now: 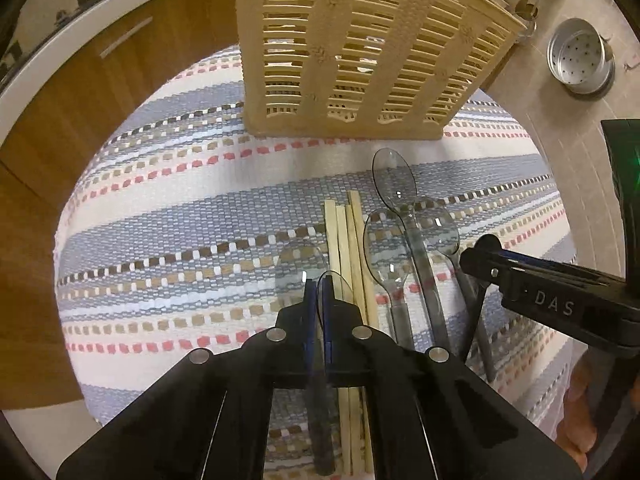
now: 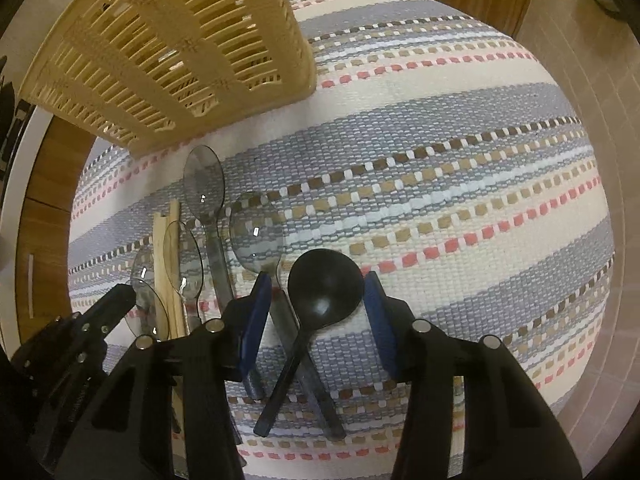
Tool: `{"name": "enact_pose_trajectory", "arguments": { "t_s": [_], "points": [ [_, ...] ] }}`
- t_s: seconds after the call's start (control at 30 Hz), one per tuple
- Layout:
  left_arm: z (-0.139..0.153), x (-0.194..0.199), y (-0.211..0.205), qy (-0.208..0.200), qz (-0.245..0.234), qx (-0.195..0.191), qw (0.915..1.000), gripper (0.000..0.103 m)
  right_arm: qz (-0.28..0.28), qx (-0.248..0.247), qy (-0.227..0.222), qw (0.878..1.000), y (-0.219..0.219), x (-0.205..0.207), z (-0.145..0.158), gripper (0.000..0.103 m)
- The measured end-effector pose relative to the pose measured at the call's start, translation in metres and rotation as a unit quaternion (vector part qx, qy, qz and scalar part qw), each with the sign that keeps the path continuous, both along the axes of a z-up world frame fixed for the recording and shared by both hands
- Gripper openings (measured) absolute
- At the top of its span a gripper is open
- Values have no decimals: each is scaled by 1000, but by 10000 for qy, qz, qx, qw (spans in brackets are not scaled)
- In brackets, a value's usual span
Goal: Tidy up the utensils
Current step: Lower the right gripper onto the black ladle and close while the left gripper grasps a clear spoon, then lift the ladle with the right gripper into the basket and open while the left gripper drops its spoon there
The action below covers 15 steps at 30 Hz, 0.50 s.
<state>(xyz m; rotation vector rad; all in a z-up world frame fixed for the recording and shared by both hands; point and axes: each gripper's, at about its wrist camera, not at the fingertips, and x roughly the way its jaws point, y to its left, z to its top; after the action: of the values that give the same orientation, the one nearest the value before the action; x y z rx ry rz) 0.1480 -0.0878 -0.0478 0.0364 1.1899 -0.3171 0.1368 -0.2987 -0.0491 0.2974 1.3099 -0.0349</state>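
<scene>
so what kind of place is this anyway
Most likely a home kitchen. A beige slotted utensil basket stands on a striped woven mat, wooden cabinet fronts run below a white counter edge, and a perforated metal strainer sits on the tiled surface.

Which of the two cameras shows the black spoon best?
The right wrist view: the black spoon lies whole between the open right gripper. The left wrist view shows only part of its handle behind that gripper.
</scene>
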Motion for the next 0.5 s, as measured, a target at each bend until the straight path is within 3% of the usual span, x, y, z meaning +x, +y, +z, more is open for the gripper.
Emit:
{"name": "enact_pose_trajectory", "arguments": {
  "t_s": [0.03,0.17,0.3,0.33,0.5],
  "points": [
    [-1,1,0,30,-6,-28,10000,2,13,-100,-16,9999,2,0,0,35],
    [1,0,2,111,-46,-276,9995,11,85,-105,-93,9999,6,1,-1,34],
    [2,-7,5,35,-160,-108,9998,12,231,-218,-173,9993,10,-3,-1,34],
    [-1,-8,3,76,-183,-114,9997,4,256,-227,-193,9992,11,-3,-1,34],
    [-7,-11,1,-45,-246,-225,9994,1,431,-246,-395,9980,16,-10,3,34]
  ]
}}
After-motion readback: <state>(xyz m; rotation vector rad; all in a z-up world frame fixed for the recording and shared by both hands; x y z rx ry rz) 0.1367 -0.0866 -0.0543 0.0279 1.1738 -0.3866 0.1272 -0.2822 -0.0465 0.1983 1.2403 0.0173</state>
